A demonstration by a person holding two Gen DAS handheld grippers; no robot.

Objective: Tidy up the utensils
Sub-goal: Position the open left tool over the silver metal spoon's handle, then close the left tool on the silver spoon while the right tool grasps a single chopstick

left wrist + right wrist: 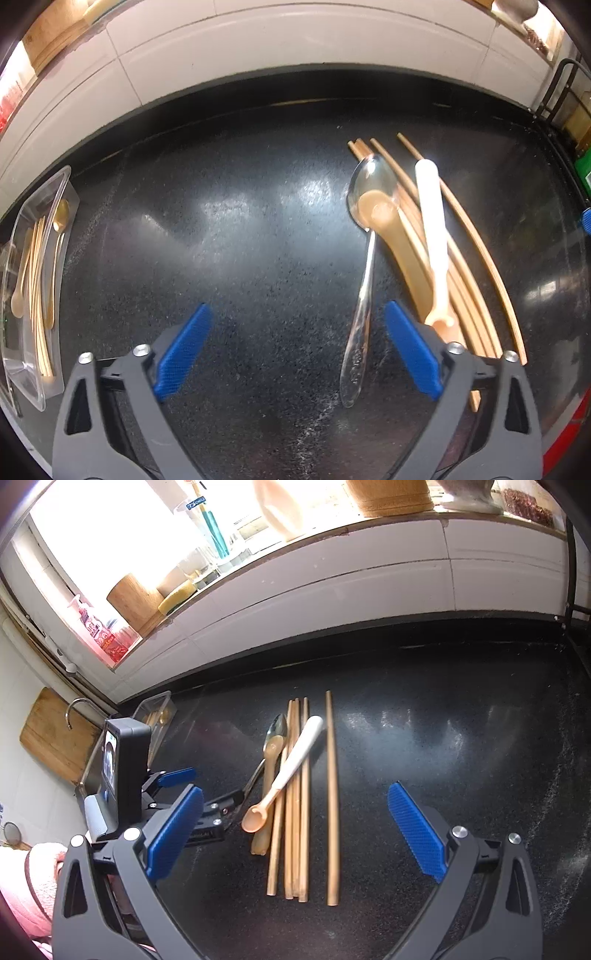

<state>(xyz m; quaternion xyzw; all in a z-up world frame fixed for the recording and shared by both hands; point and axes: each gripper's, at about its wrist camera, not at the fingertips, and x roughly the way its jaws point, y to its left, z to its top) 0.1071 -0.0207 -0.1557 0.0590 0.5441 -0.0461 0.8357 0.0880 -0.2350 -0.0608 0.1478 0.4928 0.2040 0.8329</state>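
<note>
- Hovering over a black countertop [240, 229], left gripper [295, 354] has jaws spread wide, nothing held; steel spoon [364, 280] handle lies between its blue pads [184, 354], untouched.
- Right gripper [295, 834] also spread, empty, above the pile.
- Pile: wooden chopsticks [299, 812], tan spoon [391, 229], white-handled small spoon [291, 768] laid across.
- Clear tray [40, 236] w/ sorted utensils sits far left, well apart.

The right claw [295, 834] gapes wide over the black bench [461, 738], nothing between its blue pads [413, 834]. Ahead lie wooden chopsticks [297, 812] side by side, one [331, 794] apart to their right. A white-handled spoon [284, 775] lies slantwise across them, beside a metal spoon [275, 729]. The left claw [207, 790] is near the metal spoon's handle.
</note>
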